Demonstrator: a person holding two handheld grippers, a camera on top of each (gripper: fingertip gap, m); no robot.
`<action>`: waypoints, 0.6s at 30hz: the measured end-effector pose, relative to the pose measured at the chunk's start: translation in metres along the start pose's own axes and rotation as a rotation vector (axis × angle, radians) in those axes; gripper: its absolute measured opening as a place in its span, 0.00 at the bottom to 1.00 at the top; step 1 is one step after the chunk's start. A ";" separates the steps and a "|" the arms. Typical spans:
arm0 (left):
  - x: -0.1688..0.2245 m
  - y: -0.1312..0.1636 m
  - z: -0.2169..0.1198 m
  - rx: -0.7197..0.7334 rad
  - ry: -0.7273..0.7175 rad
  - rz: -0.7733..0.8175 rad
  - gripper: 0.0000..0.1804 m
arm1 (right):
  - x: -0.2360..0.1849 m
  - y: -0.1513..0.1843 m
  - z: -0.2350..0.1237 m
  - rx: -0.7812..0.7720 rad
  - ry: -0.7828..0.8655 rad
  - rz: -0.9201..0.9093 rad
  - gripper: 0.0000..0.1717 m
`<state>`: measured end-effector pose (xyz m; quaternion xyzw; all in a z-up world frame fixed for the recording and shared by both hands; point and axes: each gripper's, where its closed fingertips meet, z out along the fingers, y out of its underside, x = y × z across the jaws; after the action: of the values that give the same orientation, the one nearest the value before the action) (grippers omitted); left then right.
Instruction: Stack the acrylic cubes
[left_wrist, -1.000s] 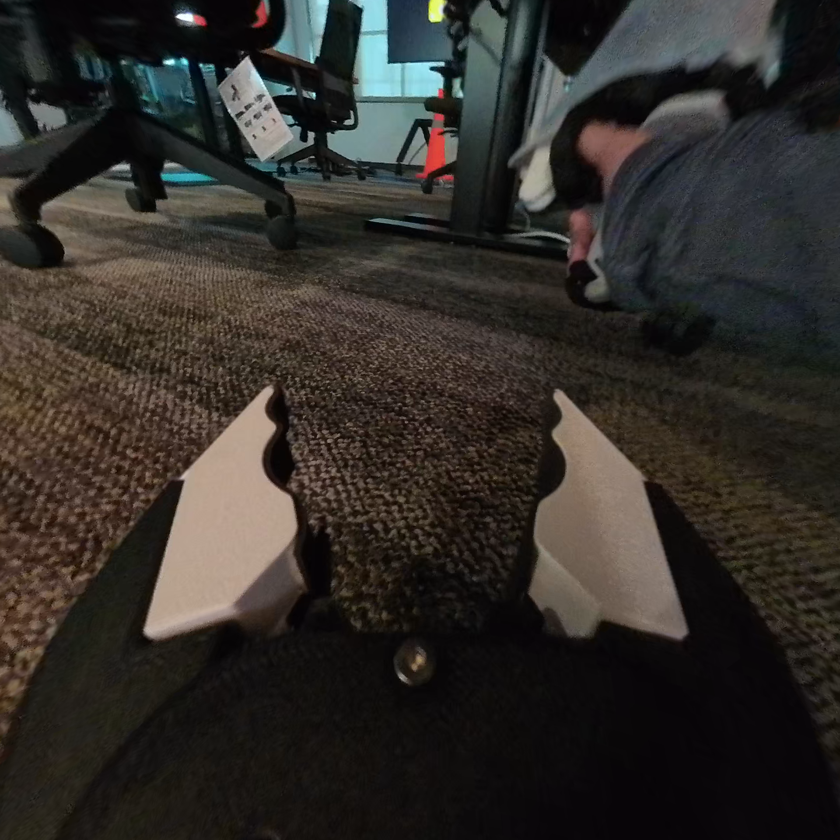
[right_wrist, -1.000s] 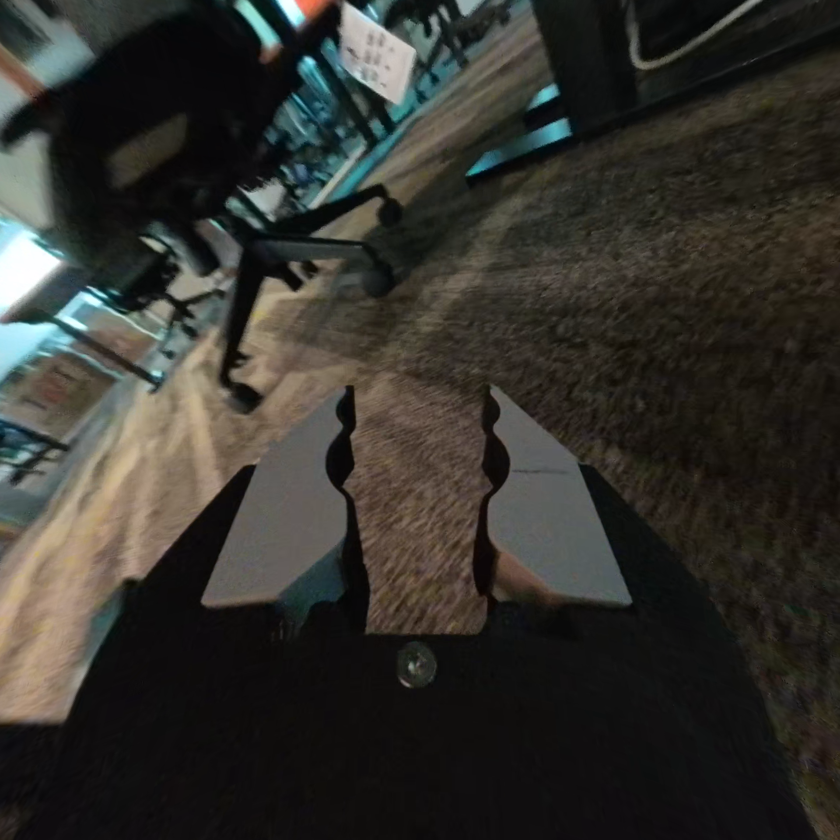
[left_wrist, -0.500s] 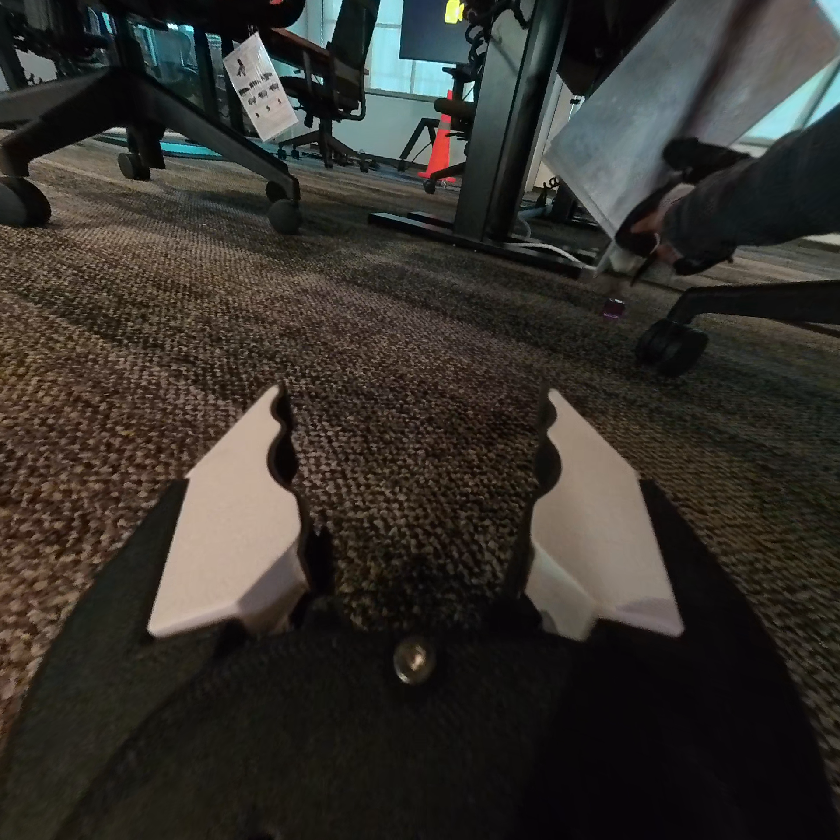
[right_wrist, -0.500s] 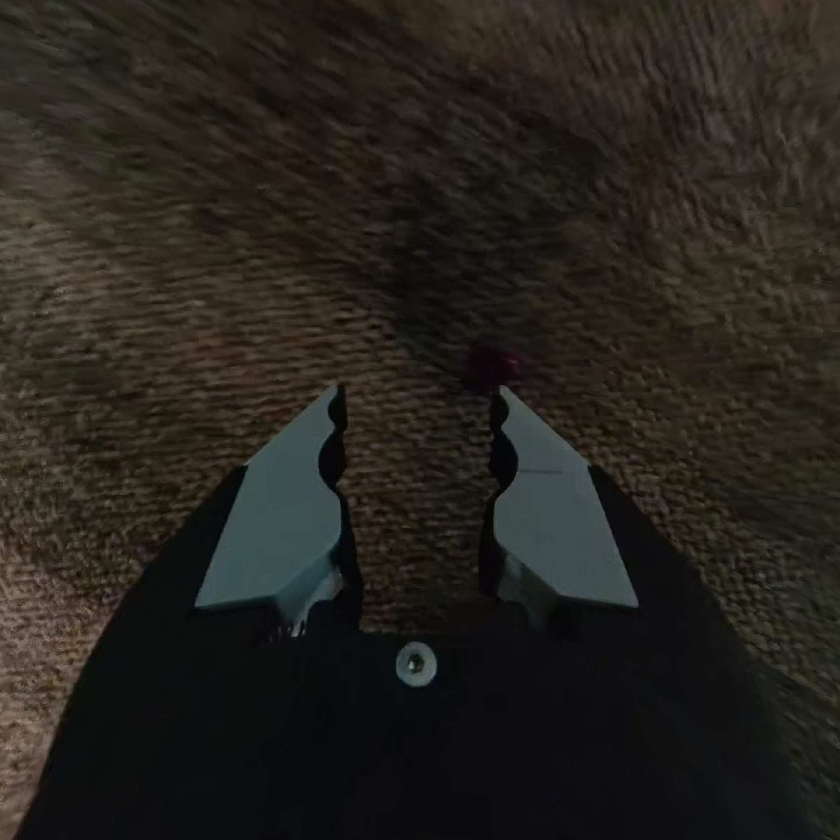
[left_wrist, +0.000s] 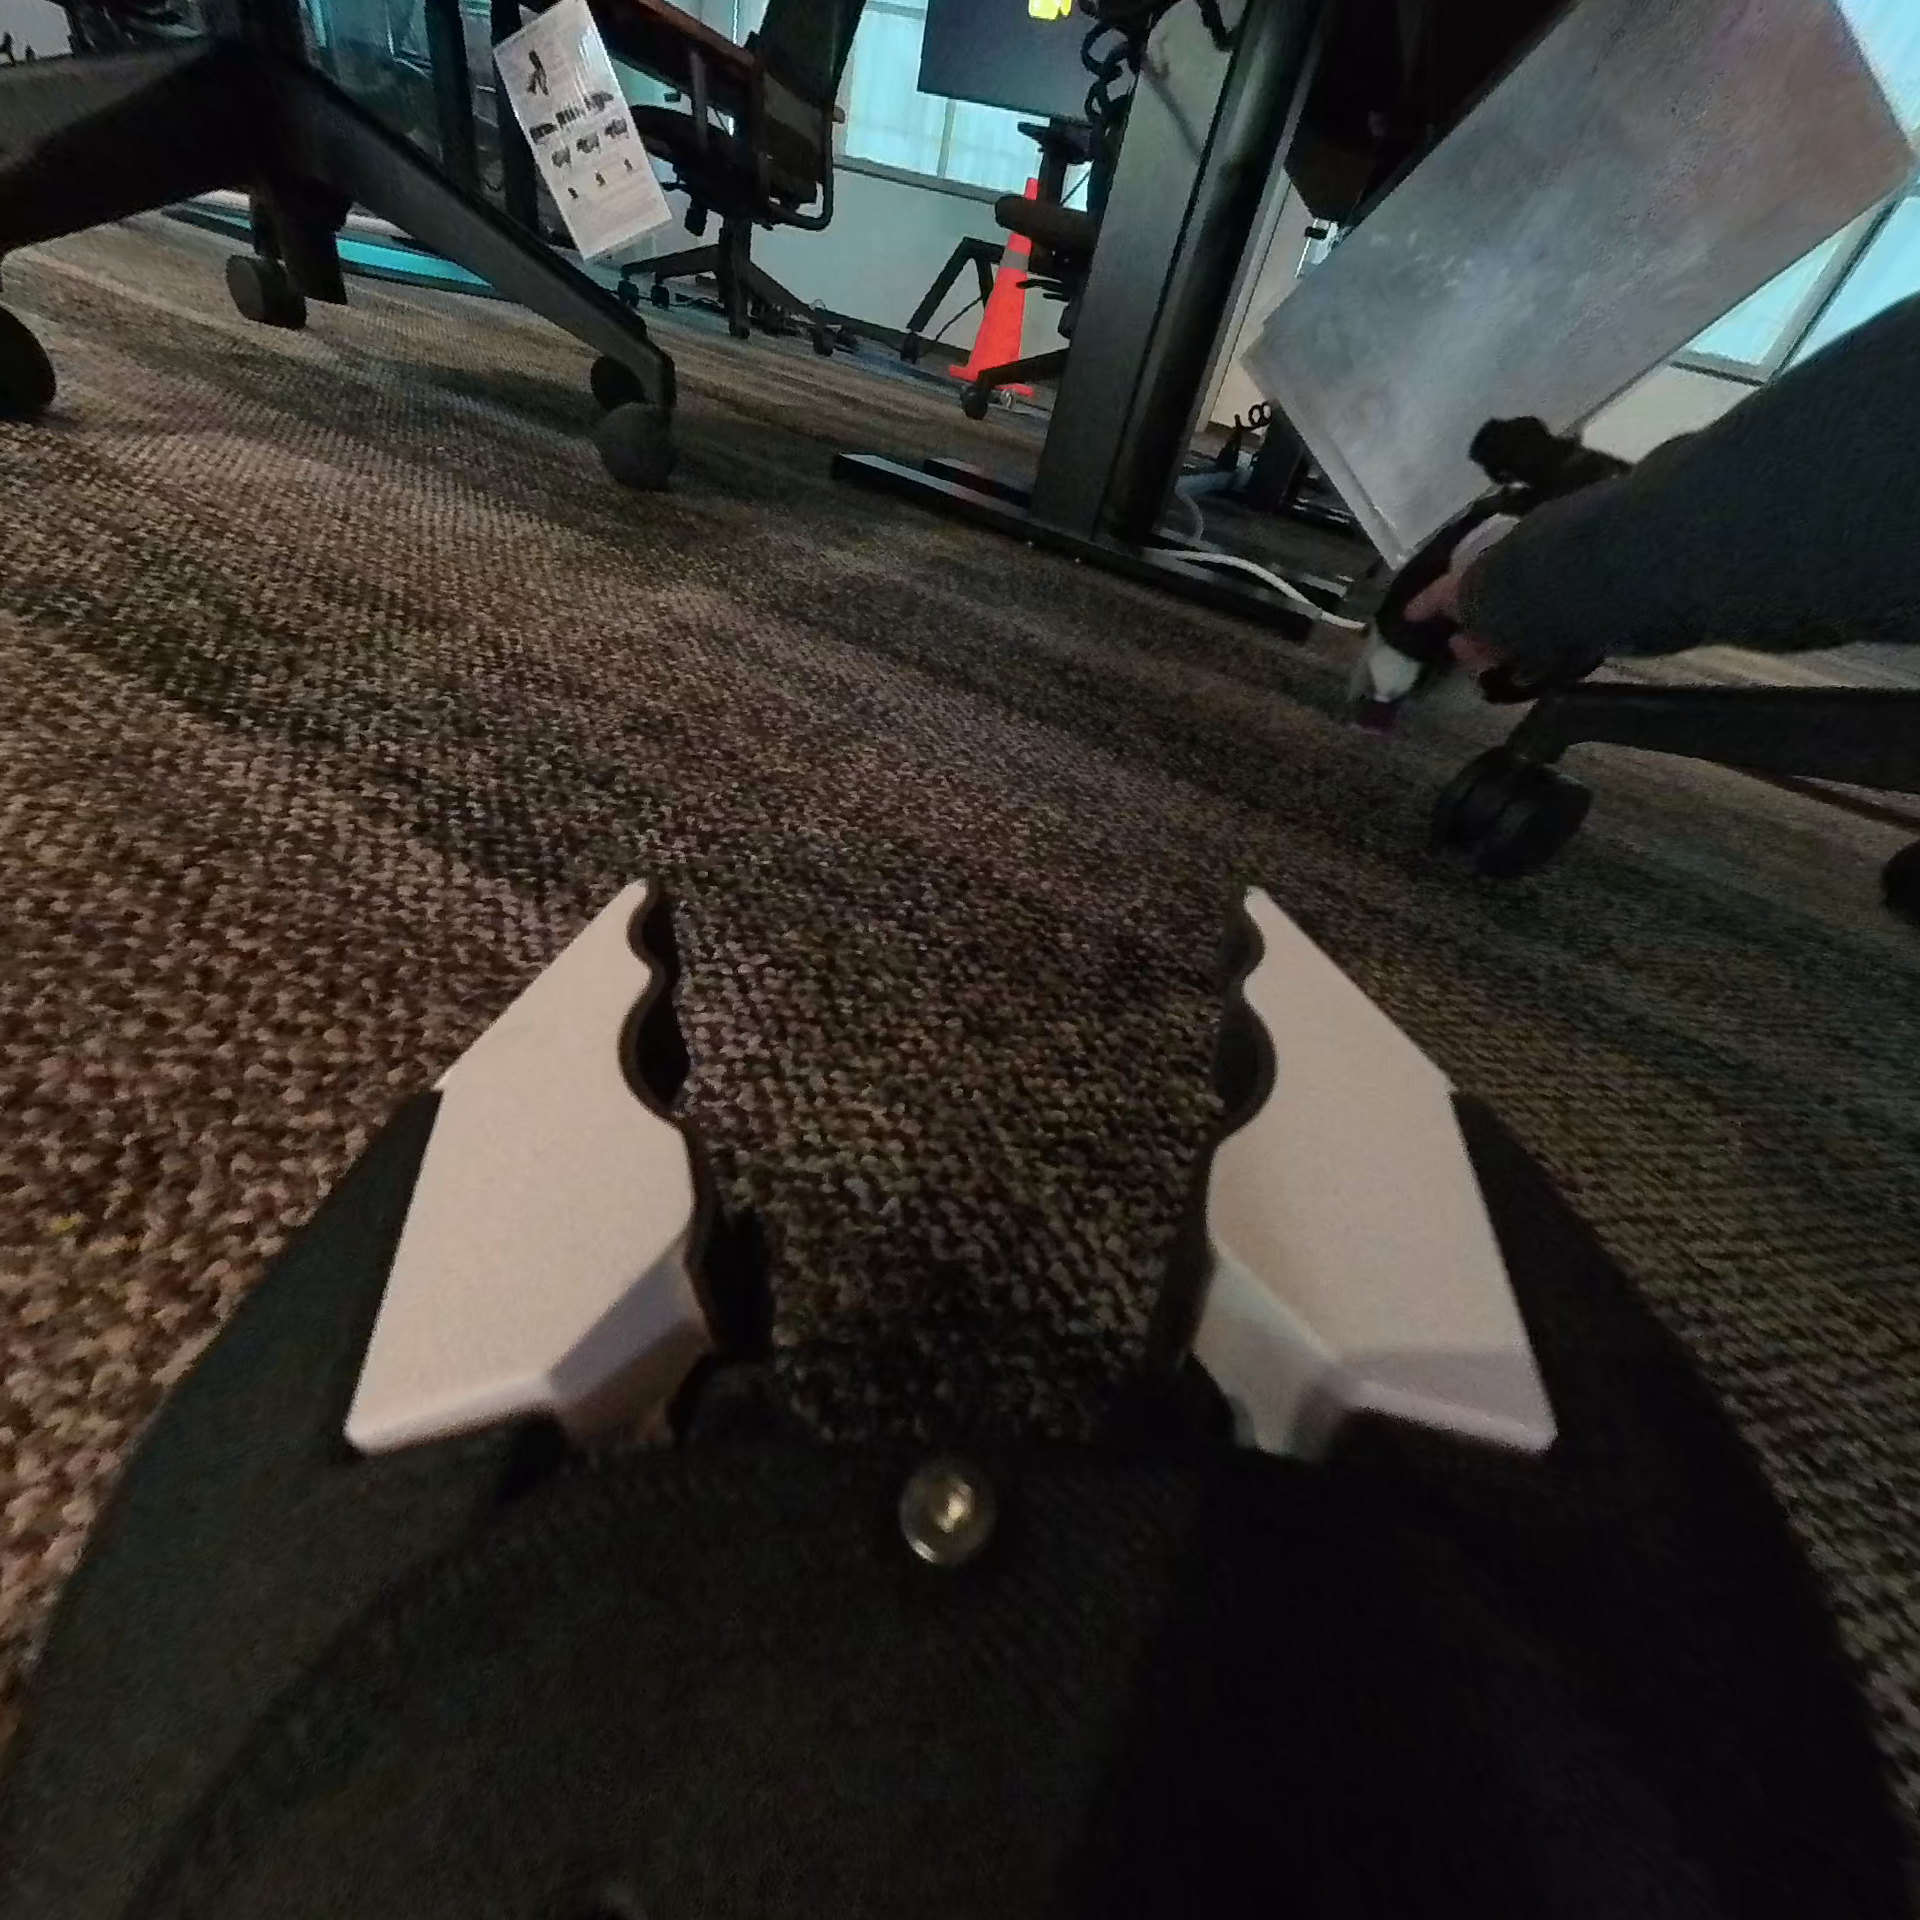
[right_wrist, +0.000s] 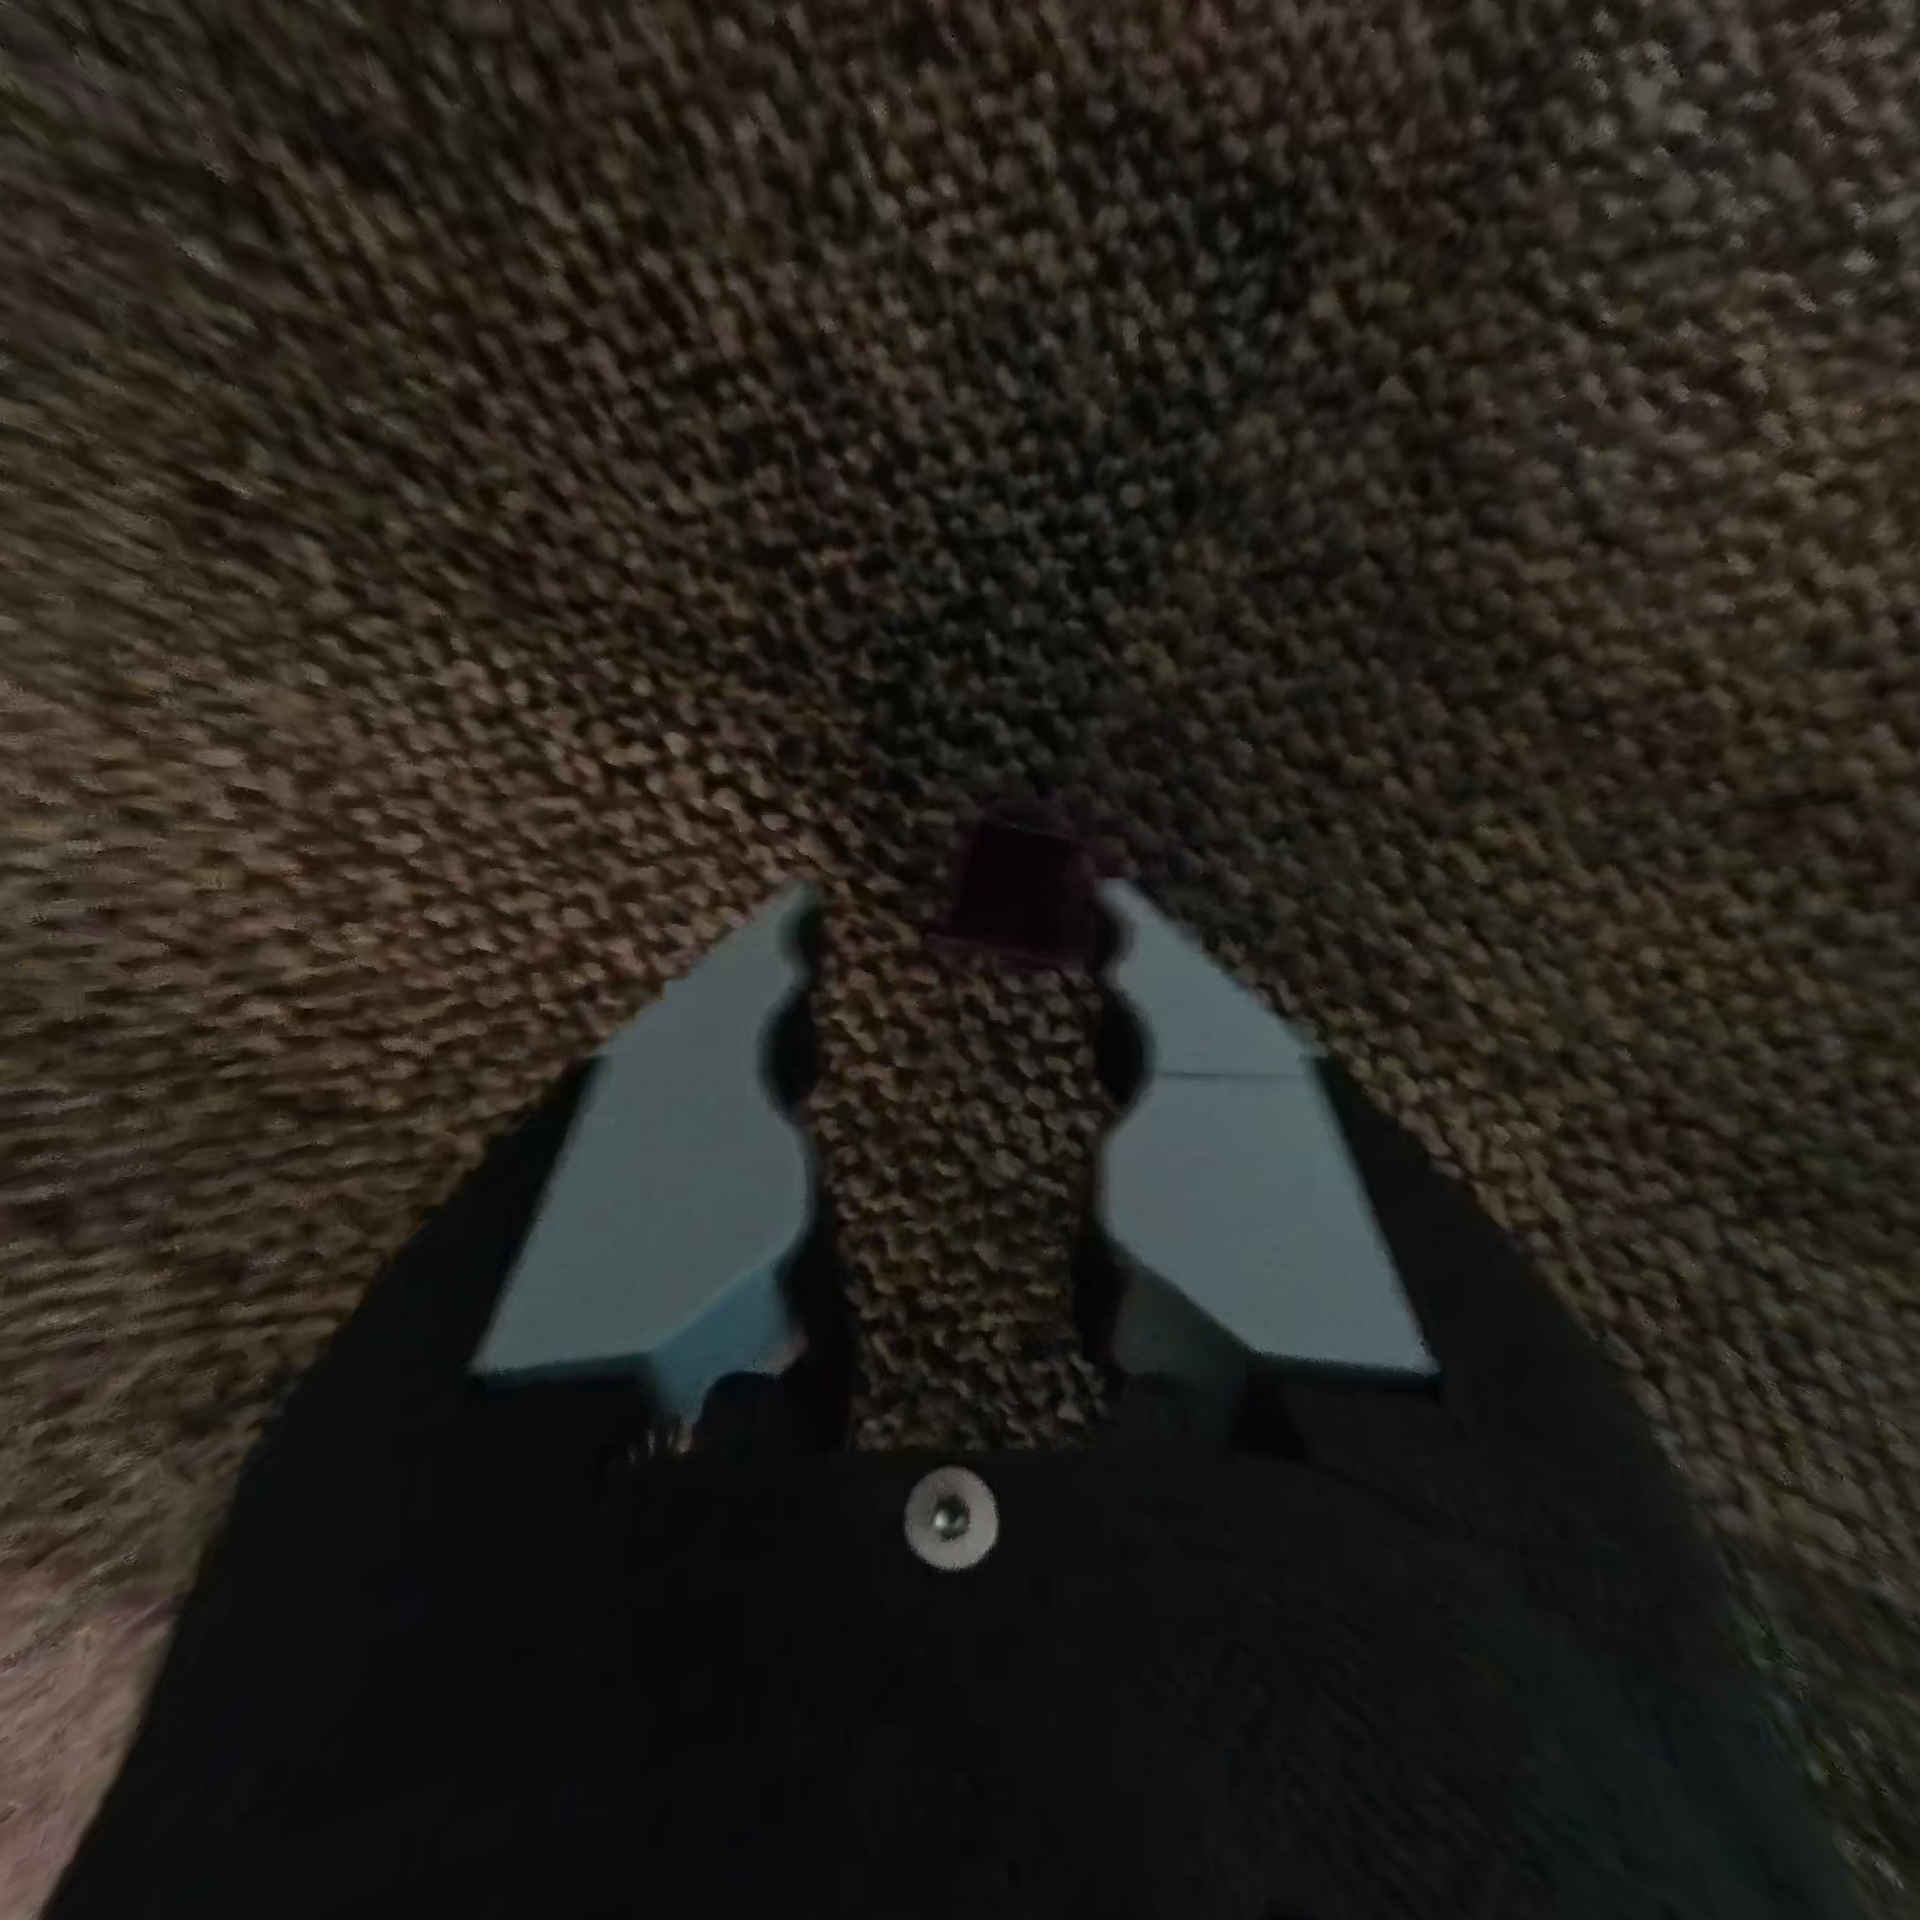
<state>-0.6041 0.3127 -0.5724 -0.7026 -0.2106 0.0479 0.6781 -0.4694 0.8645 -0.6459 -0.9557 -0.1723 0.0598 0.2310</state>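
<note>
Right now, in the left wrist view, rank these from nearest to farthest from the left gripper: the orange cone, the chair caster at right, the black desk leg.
1. Chair caster, right, on the carpet.
2. Black desk leg, centre-right, farther back.
3. Orange cone, behind the leg, farthest from the left gripper.

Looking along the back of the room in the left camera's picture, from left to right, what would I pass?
Chair wheel → white paper tag → orange cone → black desk leg → grey board → the other tongs over a small dark purple thing → another chair wheel.
</note>
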 end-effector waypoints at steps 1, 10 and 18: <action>-0.001 0.000 0.000 0.000 0.000 -0.006 0.57 | -0.002 -0.001 -0.001 0.031 0.019 -0.019 0.14; -0.005 0.001 0.001 -0.008 -0.021 -0.026 0.56 | -0.238 0.051 -0.101 0.349 -0.641 -0.045 0.14; -0.012 -0.004 -0.004 0.032 -0.049 -0.059 0.57 | -0.316 0.296 -0.280 0.266 -1.011 0.091 0.14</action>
<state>-0.6152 0.3048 -0.5707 -0.6838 -0.2467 0.0483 0.6850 -0.6208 0.3867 -0.5240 -0.7765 -0.2117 0.5447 0.2357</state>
